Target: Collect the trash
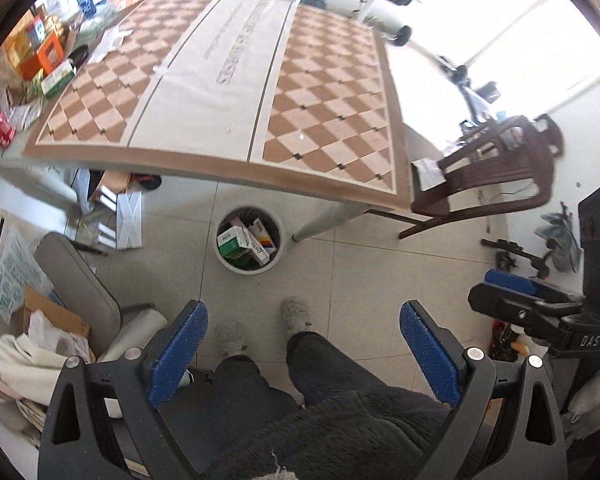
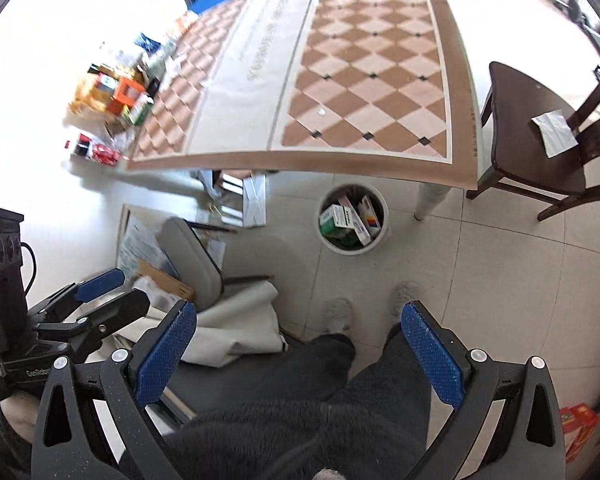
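A white round bin (image 1: 278,252) stands on the floor under the table's near edge, with several small cartons (image 1: 240,242) inside; it also shows in the right wrist view (image 2: 384,224). My left gripper (image 1: 302,344) is open and empty, held above the person's legs, well short of the bin. My right gripper (image 2: 298,342) is open and empty, likewise above the legs. More boxes and packets (image 1: 46,60) lie at the table's far left end, also in the right wrist view (image 2: 116,96).
The checkered table (image 1: 332,120) spans the view. A dark wooden chair (image 1: 496,176) with a paper on its seat stands at the right. A grey chair (image 1: 80,292) and piled bags and cardboard stand at the left. The other gripper (image 1: 540,312) shows at the right edge.
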A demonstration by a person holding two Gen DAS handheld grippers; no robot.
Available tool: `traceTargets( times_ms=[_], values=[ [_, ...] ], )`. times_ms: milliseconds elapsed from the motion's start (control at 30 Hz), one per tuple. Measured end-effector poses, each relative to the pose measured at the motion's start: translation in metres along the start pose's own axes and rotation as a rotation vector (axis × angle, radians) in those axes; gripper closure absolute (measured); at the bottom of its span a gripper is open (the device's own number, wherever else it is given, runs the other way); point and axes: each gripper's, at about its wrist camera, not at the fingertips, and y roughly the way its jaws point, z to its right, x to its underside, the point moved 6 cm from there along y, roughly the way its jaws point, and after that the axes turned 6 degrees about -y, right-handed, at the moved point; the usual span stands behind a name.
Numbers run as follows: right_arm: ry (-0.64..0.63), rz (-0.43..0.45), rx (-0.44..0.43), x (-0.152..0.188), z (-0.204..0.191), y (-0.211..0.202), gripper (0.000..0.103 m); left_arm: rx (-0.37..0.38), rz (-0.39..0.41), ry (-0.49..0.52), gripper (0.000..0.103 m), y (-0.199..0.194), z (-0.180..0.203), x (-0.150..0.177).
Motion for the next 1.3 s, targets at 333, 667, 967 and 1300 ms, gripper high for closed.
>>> traceTargets(
  times_ms=[333,667,967,1300],
  values=[
    [0.053,0.077,0.016,0.044,-0.07,-0.033,0.0,0.069,0.006,0.095,0.0,-0.051,-0.015,0.01],
    [0.067,0.108,0.021,0.06,-0.09,-0.045,0.0,0.118,0.02,0.122,0.0,-0.068,-0.011,0.018],
    [0.074,0.132,0.01,0.059,-0.089,-0.049,0.0,0.13,0.046,0.093,0.0,-0.074,-0.009,0.019],
    [0.057,0.139,0.003,0.051,-0.09,-0.049,0.0,0.115,0.068,0.07,0.0,-0.075,-0.009,0.018]
  ],
)
